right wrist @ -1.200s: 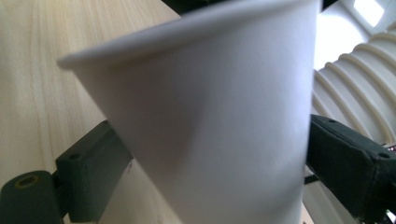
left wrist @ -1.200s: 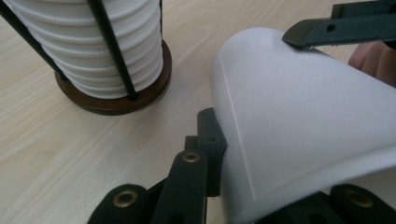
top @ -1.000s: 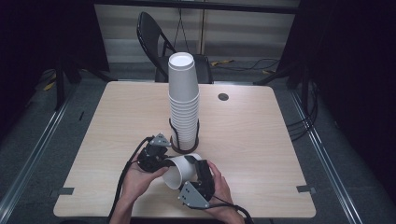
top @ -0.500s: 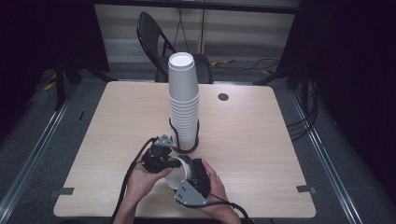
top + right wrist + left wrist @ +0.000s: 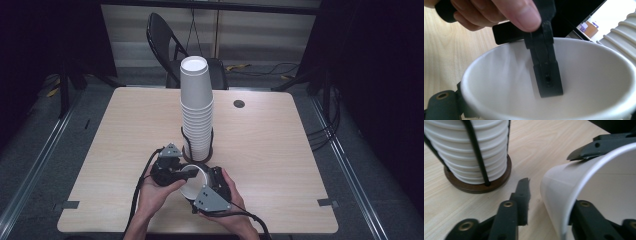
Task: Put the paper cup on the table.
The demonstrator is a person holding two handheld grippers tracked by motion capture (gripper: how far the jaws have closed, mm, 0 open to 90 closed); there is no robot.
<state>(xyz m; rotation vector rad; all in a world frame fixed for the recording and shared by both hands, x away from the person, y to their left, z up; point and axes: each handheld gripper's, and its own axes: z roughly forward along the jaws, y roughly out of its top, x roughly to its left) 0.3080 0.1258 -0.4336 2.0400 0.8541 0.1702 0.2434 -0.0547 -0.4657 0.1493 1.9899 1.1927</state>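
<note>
Two tongs are sharing one paper cup near the cup stack: left tongs, jaws just opening, are straddling its rim loosely; right tongs are gripping it. Squeezing risks crushing it.

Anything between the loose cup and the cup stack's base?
Bare tabletop apart from one left gripper finger, seen in the left gripper view between cup and base.

Cut off at the right and bottom edges of the left gripper view: loose white cup. Hidden behind its wall: far pad of left claw. Cropped at top there: cup stack. Blurred in the right gripper view: a thumb.
</note>
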